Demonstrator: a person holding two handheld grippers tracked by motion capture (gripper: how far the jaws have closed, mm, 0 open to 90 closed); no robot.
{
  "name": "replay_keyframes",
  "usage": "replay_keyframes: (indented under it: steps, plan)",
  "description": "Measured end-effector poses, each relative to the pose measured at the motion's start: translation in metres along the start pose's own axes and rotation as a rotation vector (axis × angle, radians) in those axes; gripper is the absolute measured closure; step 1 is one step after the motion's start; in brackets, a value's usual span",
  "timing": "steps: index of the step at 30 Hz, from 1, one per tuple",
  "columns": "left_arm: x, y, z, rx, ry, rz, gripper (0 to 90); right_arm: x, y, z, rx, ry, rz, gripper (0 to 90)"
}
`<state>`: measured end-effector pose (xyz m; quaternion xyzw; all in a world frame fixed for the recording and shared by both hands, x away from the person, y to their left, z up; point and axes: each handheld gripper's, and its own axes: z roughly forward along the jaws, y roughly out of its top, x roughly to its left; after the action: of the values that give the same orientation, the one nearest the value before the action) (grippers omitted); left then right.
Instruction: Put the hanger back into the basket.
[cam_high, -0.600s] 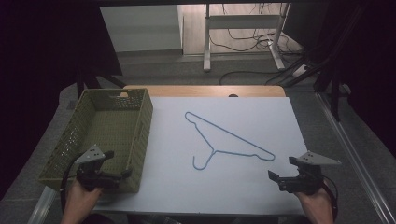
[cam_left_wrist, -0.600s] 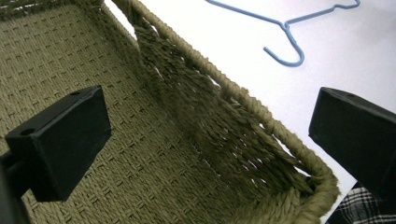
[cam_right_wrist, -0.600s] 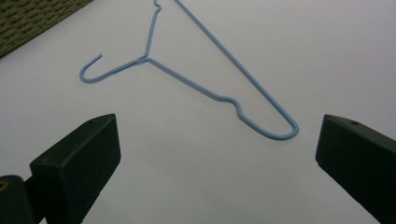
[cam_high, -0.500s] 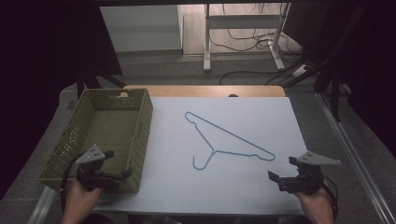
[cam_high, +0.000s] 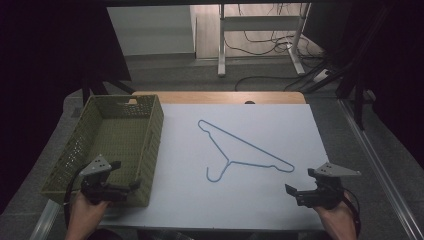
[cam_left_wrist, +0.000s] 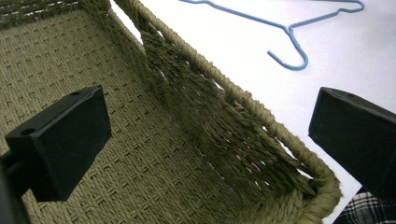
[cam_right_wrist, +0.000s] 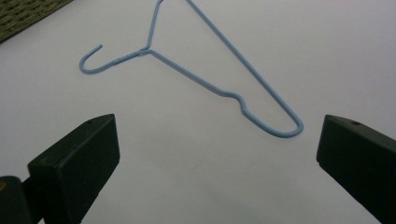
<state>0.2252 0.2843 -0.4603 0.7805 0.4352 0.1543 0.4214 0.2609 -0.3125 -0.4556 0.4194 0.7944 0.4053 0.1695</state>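
Observation:
A blue wire hanger (cam_high: 228, 163) lies flat on the white board (cam_high: 280, 125), hook toward me. At the left stands an olive woven basket (cam_high: 150, 145) with nothing in it. My left gripper (cam_high: 126, 175) hovers open at the basket's near right corner. In the left gripper view (cam_left_wrist: 208, 135) one jaw is over the basket floor and the other over the board, straddling the basket rim (cam_left_wrist: 243, 98), with the hanger (cam_left_wrist: 289, 32) beyond. My right gripper (cam_high: 299, 181) is open near the board's front right. In its own view (cam_right_wrist: 215, 158) the jaws frame bare board just short of the hanger (cam_right_wrist: 219, 91).
The board rests on a wooden table (cam_high: 220, 97) whose far edge shows behind it. Beyond stand a metal table frame (cam_high: 220, 45) and floor cables (cam_high: 265, 77). A grey mat (cam_high: 345, 135) flanks the board on the right. A plaid sleeve (cam_left_wrist: 362, 210) sits by the basket corner.

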Motion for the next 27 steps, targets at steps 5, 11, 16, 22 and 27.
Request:
replay_keyframes:
  steps: [5, 11, 16, 22, 27]
  plan:
    - [-0.001, 0.001, 0.000, -0.005, 0.000, 0.011, 0.0, 0.001, 0.001, 0.001, 0.009, -0.001, -0.007, 0.0]
    - [-0.004, 0.003, -0.001, -0.018, -0.006, 0.020, 0.0, 0.003, 0.003, 0.003, 0.019, 0.009, -0.009, 0.0]
    - [-0.008, 0.007, -0.003, -0.038, -0.021, 0.028, 0.0, 0.006, 0.009, 0.004, 0.021, 0.028, -0.012, 0.0]
    - [-0.015, 0.012, -0.002, -0.044, -0.033, 0.061, 0.0, 0.009, 0.017, 0.006, 0.038, 0.055, -0.011, 0.0]
    - [-0.024, 0.018, 0.002, -0.035, -0.055, 0.075, 0.0, 0.010, 0.023, 0.009, 0.048, 0.076, -0.009, 0.0]
